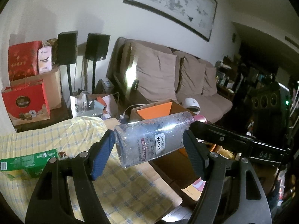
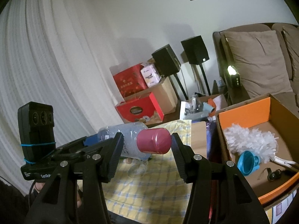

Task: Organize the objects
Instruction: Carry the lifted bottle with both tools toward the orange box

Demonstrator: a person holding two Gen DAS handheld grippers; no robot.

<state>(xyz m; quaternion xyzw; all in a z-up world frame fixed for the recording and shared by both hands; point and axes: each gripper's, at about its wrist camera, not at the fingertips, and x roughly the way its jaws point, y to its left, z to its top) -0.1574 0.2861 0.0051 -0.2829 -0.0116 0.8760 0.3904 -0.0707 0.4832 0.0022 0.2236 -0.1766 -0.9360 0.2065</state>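
Left wrist view: a clear micellar water bottle [image 1: 149, 140] lies crosswise between the blue-padded fingers of the left gripper [image 1: 149, 149], held up above the yellow checked cloth [image 1: 130, 186]. Both pads press on the bottle's body, one near its base and one just below its shoulder, so this gripper is clamped on the bottle. The long axis runs almost level, tilted slightly: the base points to the lower left, the pink cap [image 1: 200, 118] to the upper right. At the cap end the black body of the right gripper [image 1: 233, 140] reaches in from the right, hiding the neck.

The right wrist view looks at the bottle [image 2: 129, 134] end-on from the cap side. The pink cap [image 2: 154, 142] sits between the black fingers of the right gripper [image 2: 145, 149] and points toward the camera, with the body receding up and left. The left pad lies against the bottle's shoulder; the right pad is just beside the cap, and whether it touches I cannot tell — so the grip here is uncertain.

Only this view shows the inside of the orange-lined cardboard box [image 2: 244, 112] to the right: a white fluffy duster [image 2: 252, 140] and a blue funnel [image 2: 247, 161]. Only the left view shows a green carton [image 1: 28, 162] on the cloth.
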